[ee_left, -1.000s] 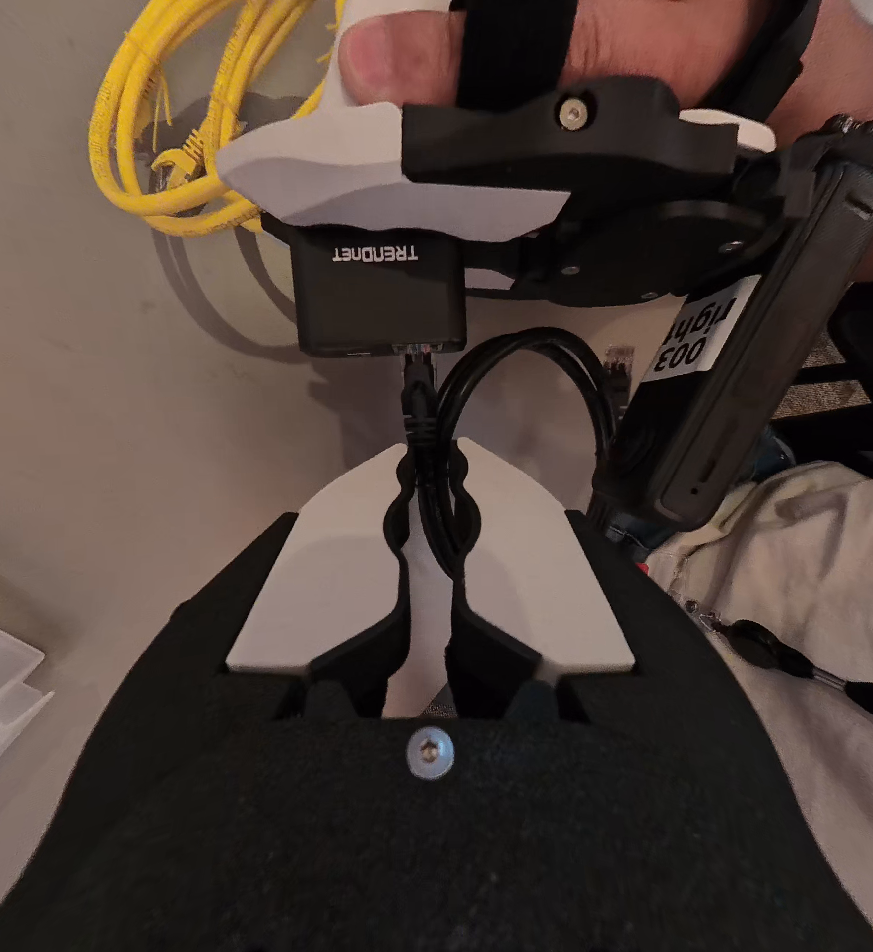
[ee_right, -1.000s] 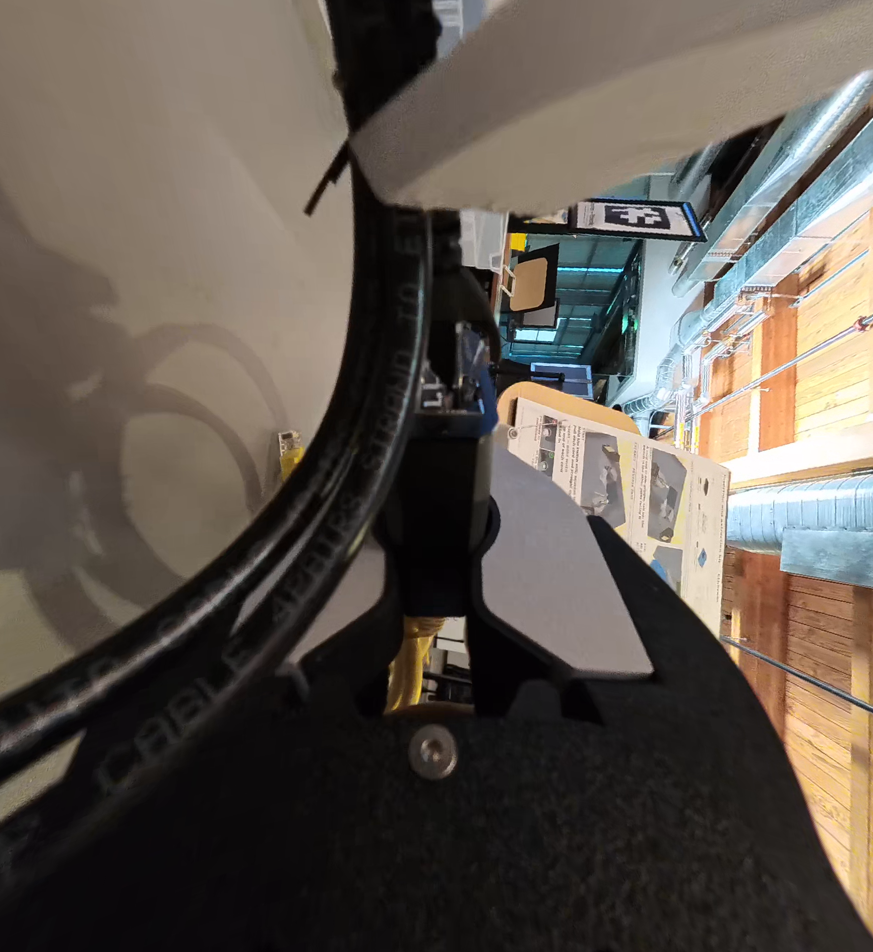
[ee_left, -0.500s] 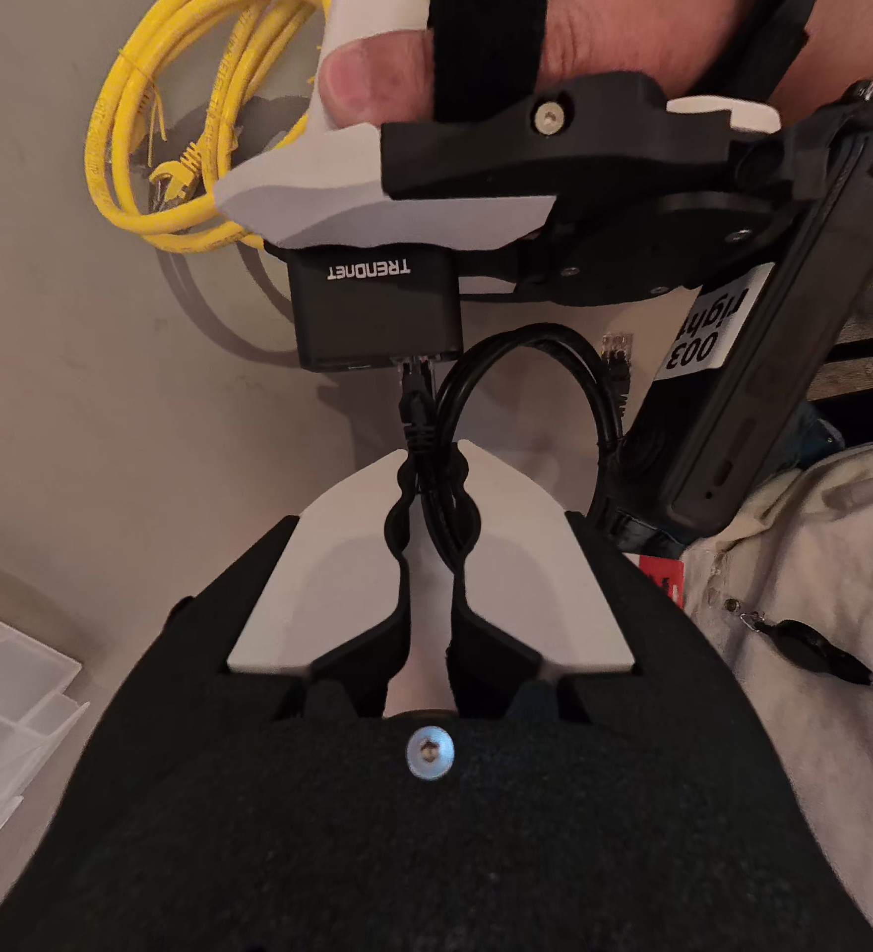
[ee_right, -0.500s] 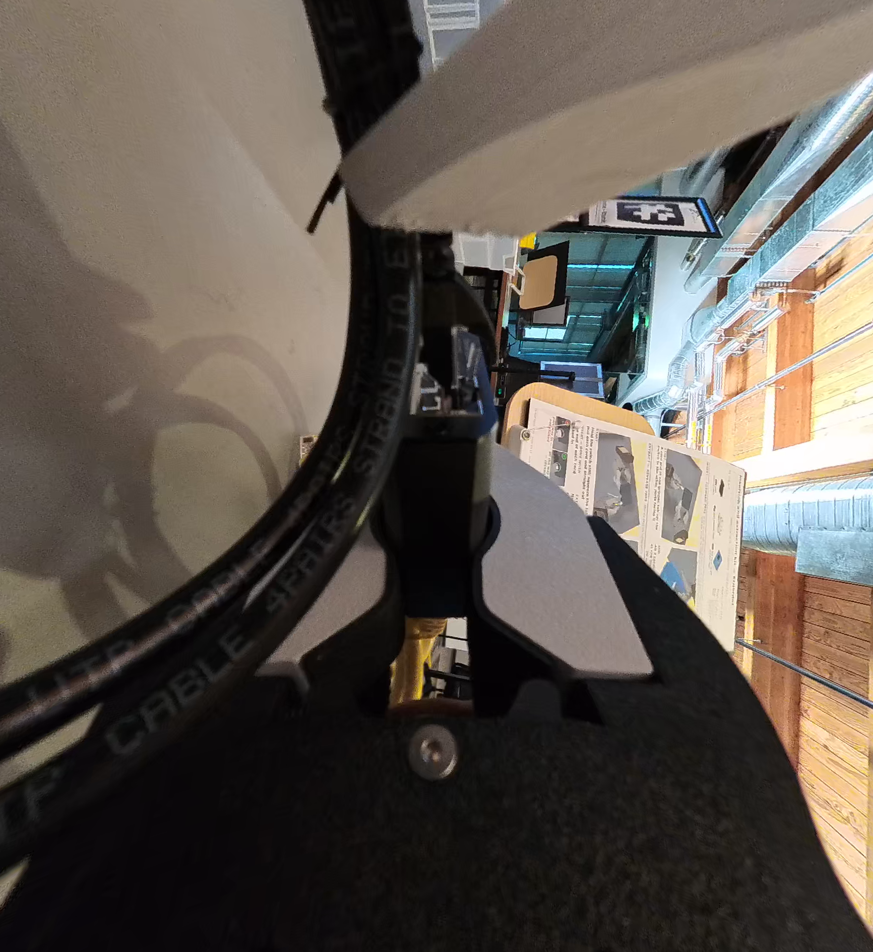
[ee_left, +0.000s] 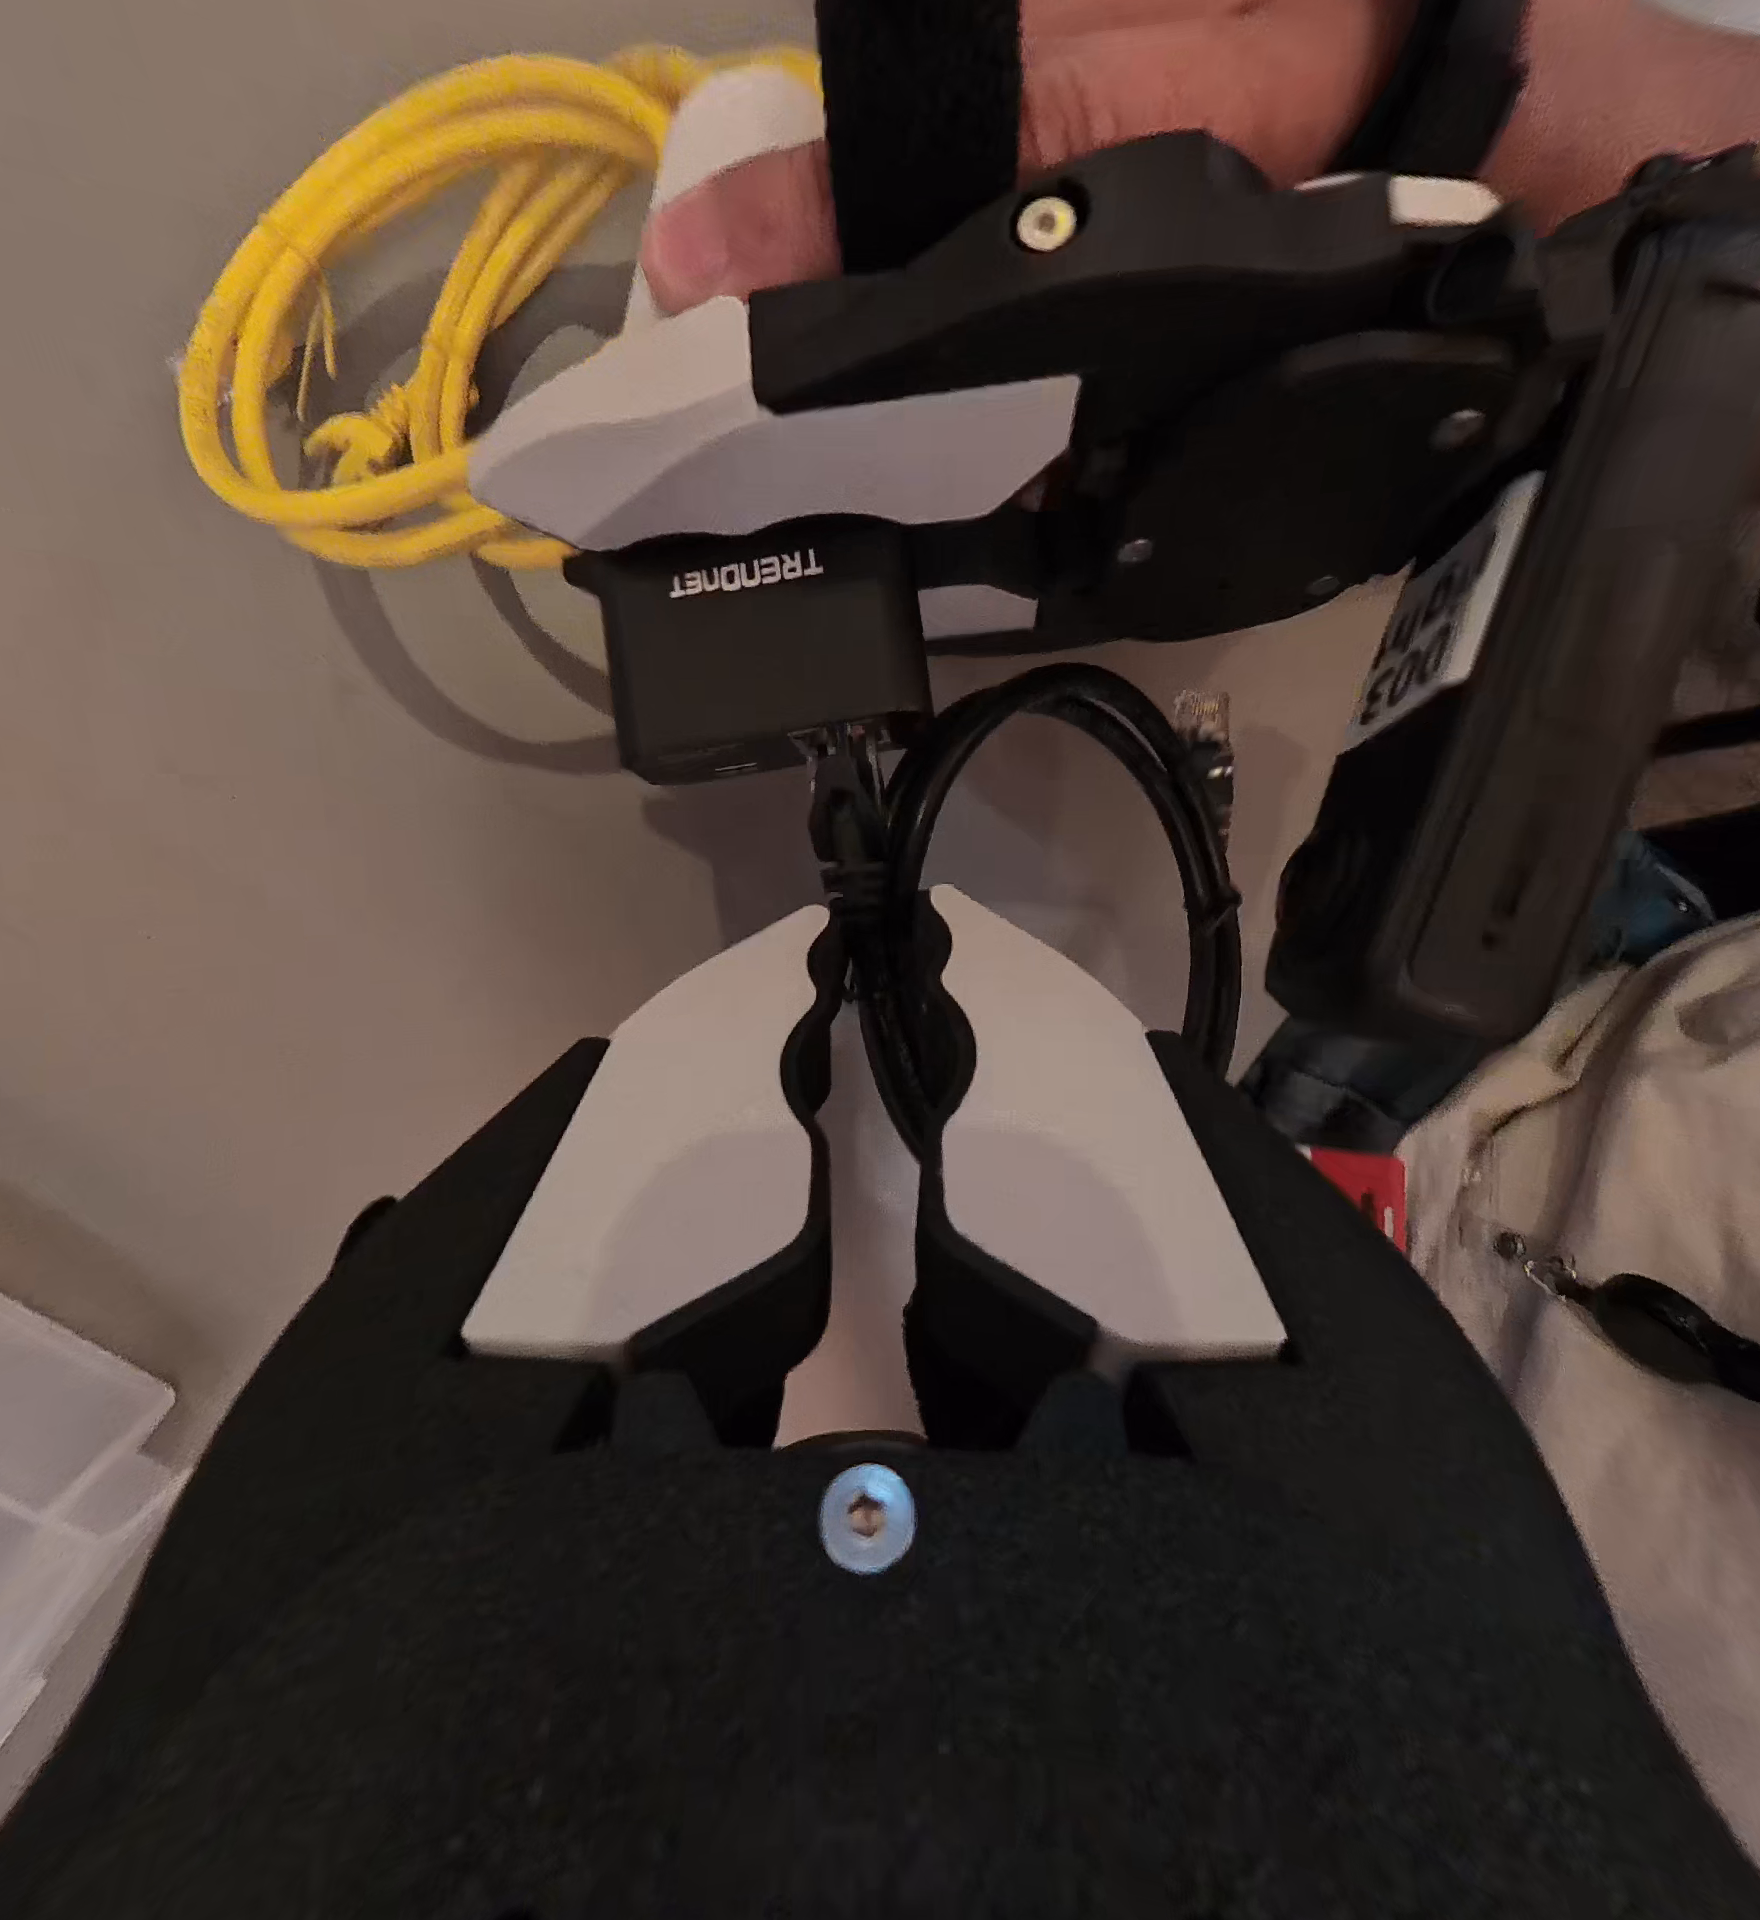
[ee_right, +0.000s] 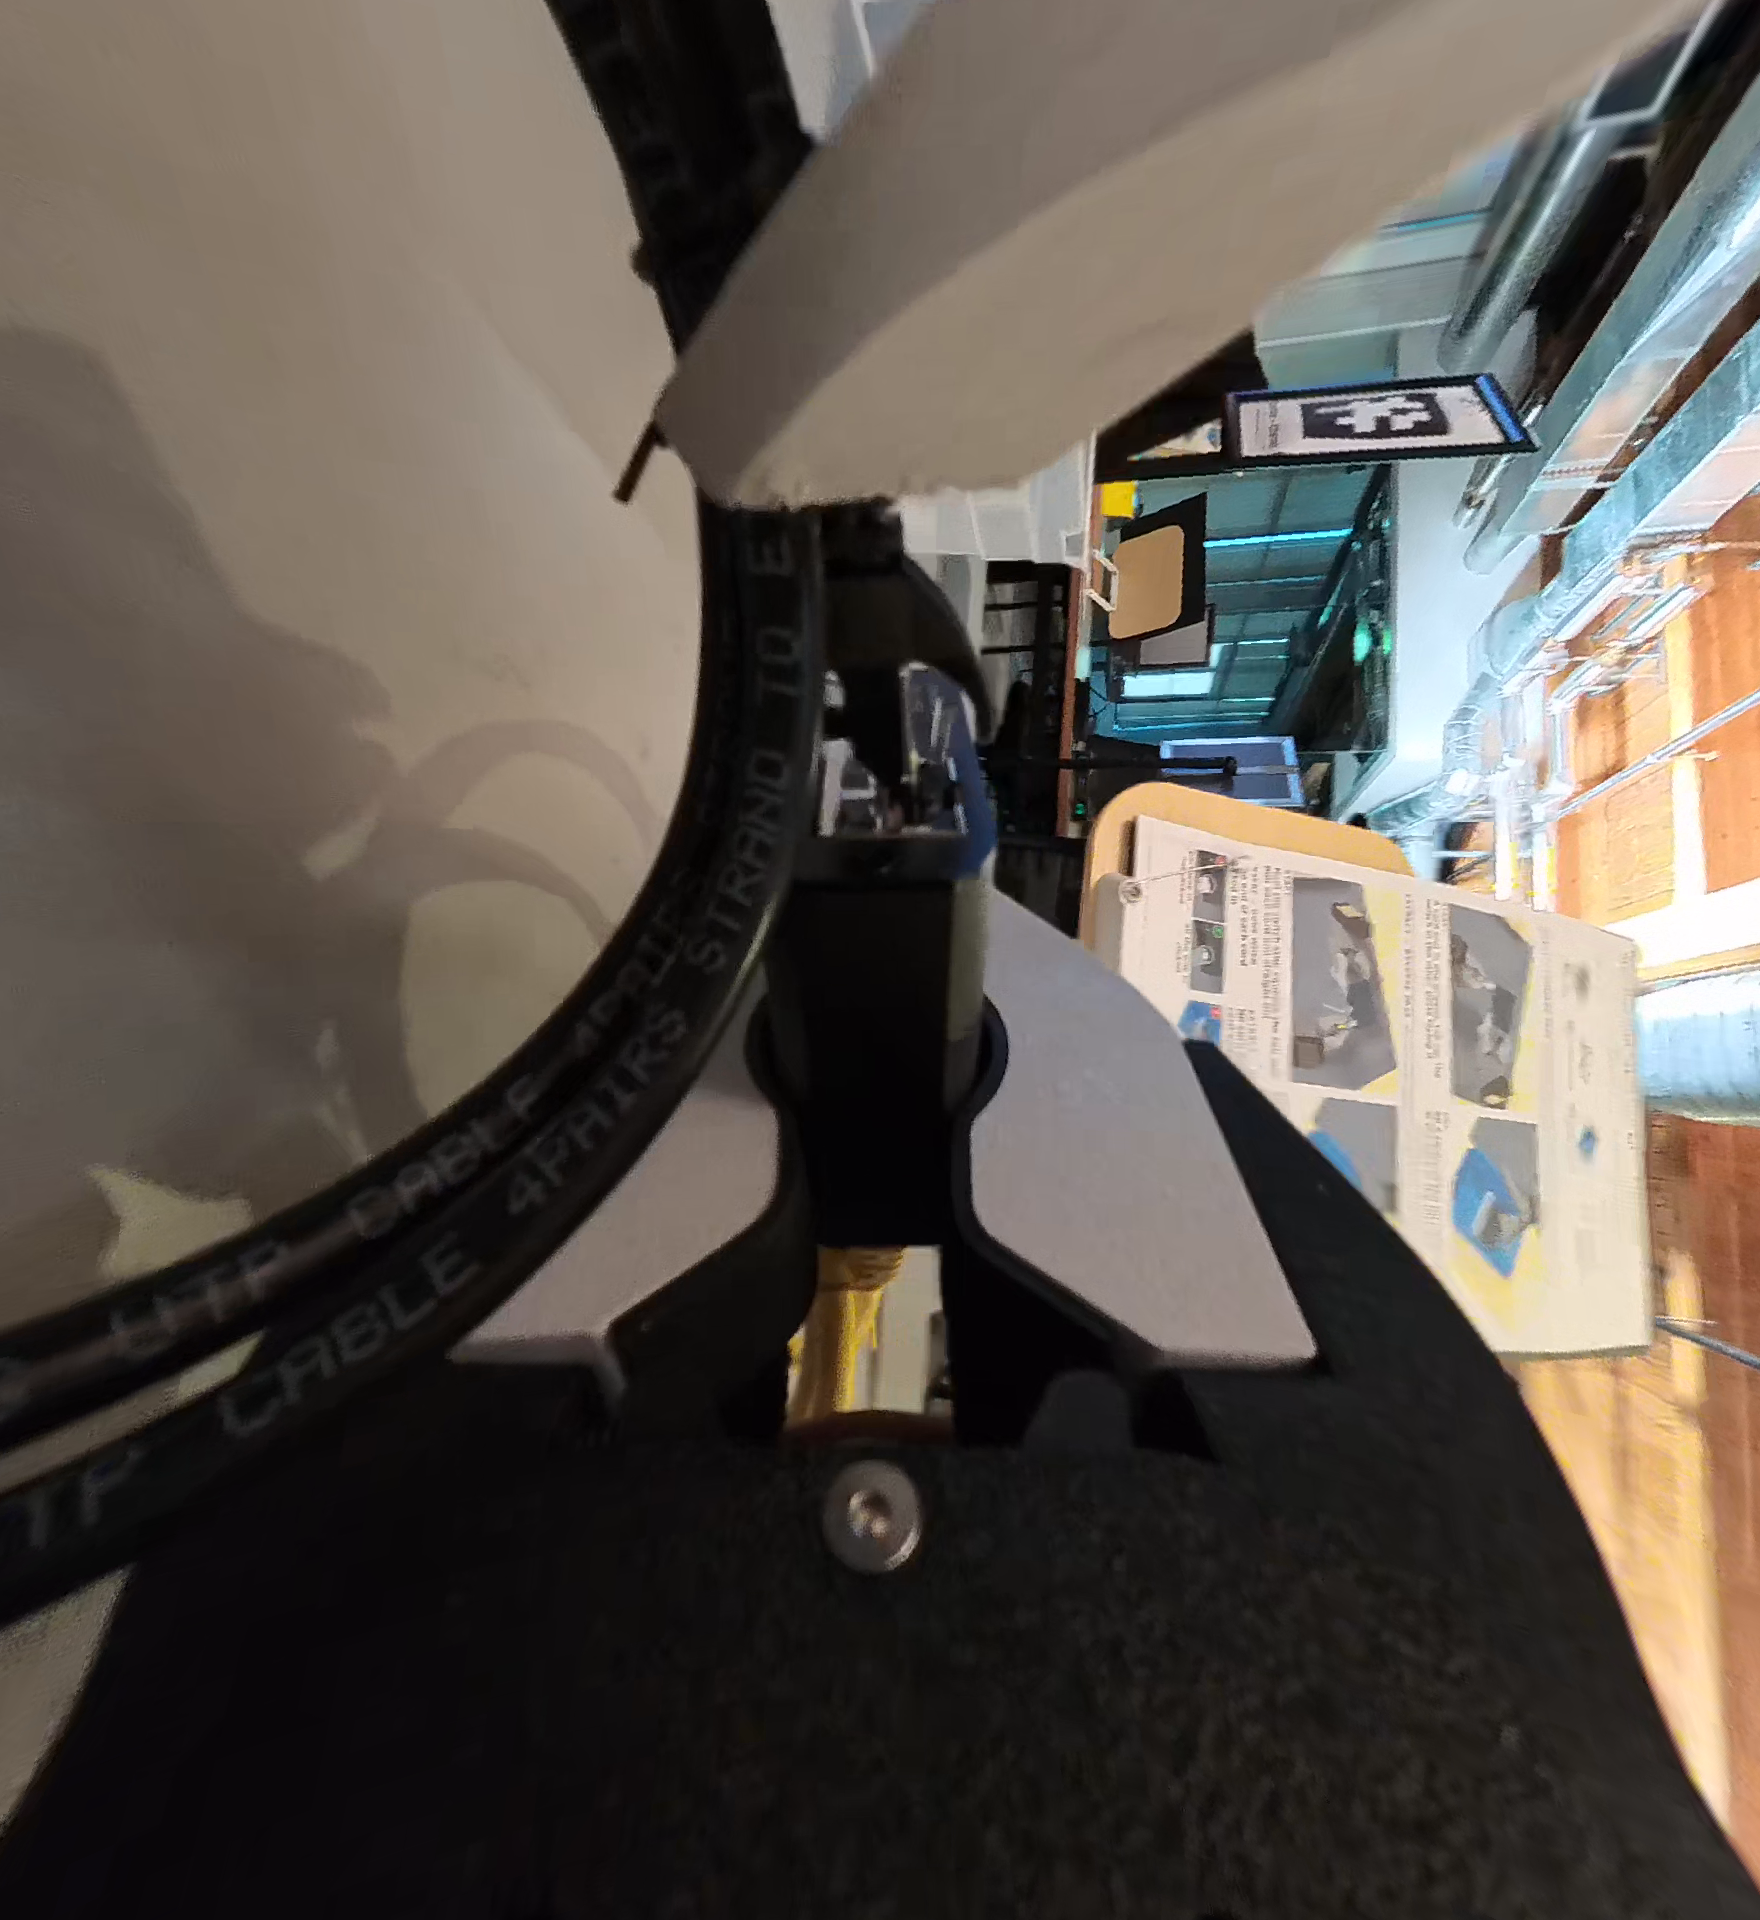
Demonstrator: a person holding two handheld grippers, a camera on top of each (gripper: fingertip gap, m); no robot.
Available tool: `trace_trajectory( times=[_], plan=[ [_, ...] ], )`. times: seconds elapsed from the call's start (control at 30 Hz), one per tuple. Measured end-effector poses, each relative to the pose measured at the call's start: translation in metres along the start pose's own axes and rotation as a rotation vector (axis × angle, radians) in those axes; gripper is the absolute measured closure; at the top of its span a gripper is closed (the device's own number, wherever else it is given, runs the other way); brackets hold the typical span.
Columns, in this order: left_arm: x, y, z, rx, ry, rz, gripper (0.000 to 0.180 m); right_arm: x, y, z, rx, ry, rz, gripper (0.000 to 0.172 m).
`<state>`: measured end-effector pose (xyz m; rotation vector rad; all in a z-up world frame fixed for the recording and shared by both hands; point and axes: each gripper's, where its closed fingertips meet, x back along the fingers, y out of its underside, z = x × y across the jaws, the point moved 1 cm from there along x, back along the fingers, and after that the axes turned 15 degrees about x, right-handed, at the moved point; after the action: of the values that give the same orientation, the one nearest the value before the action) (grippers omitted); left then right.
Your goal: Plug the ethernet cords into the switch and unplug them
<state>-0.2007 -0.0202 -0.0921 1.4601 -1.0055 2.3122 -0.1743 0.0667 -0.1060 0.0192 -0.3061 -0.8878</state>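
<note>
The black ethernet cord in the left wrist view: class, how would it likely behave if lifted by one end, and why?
The black ethernet cord would probably droop yet hold its curve: it arcs in a springy loop beside the switch. It looks light, since the left gripper pinches it by thin strands. Its free plug would likely swing.

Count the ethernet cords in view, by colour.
2. A black cord, coiled, is clamped between the left gripper fingers, one plug at the black switch. A yellow cord lies bundled on the table behind. More may be hidden behind the right gripper.
</note>
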Motion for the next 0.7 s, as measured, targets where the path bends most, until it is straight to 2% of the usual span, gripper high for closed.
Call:
trace_trajectory(
  times=[0.03,0.13,0.23,0.3,0.47,0.53,0.6,0.7],
  plan=[
    [0.003,-0.005,0.0,0.004,0.027,0.066,0.168,-0.001,0.002,-0.001,-0.048,-0.012,0.014,0.146],
    [0.017,-0.017,0.009,0.013,0.123,0.262,0.168,0.002,0.01,0.011,-0.156,0.006,0.054,0.145],
    [0.019,-0.012,0.008,0.013,0.09,0.332,0.164,0.001,0.008,0.006,-0.136,-0.003,0.052,0.148],
    [0.028,-0.012,0.011,0.036,0.12,0.399,0.153,0.0,0.009,0.003,-0.14,-0.007,0.052,0.148],
    [0.035,-0.008,0.008,0.116,0.184,0.521,0.138,0.003,0.01,0.008,-0.219,-0.006,0.09,0.149],
    [0.033,-0.009,0.006,0.141,0.207,0.565,0.139,0.003,0.009,0.007,-0.208,-0.003,0.088,0.149],
    [0.032,-0.009,0.006,0.152,0.227,0.594,0.15,0.003,0.007,0.006,-0.209,-0.004,0.093,0.148],
    [0.021,-0.007,0.011,0.161,0.244,0.565,0.153,0.003,0.005,0.005,-0.205,-0.003,0.096,0.148]
  ],
)
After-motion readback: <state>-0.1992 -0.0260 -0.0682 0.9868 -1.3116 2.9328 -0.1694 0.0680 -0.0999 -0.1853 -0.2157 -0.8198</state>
